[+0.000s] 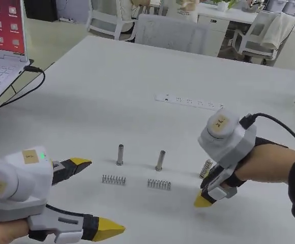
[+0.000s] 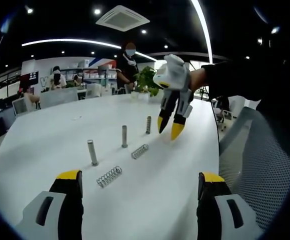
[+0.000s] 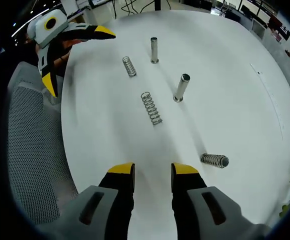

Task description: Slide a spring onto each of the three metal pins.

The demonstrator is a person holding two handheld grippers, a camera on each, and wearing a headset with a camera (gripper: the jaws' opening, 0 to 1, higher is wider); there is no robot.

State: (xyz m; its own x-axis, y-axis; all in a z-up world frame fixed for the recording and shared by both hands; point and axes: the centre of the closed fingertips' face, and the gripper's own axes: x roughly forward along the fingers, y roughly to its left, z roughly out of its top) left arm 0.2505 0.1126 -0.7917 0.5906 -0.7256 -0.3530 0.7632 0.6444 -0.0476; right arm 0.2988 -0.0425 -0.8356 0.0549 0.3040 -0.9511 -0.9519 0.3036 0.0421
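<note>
Two pins stand bare and upright on the white surface [image 1: 137, 96]: the left pin [image 1: 120, 154] and the middle pin [image 1: 160, 160]. Each has a loose spring lying flat just in front of it, the left spring [image 1: 113, 179] and the middle spring [image 1: 159, 184]. Further right, the third pin [image 3: 224, 161] already wears the fitted spring [image 1: 206, 169]. Just beside it hover the right tongs [image 3: 152, 171], slightly parted and empty. Nearer the person, the left tongs [image 1: 102, 195] are spread wide, holding nothing.

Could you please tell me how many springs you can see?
3: loose spring near the left pin; second loose spring near the middle pin; third spring already on the right pin. None apparently hidden.
</note>
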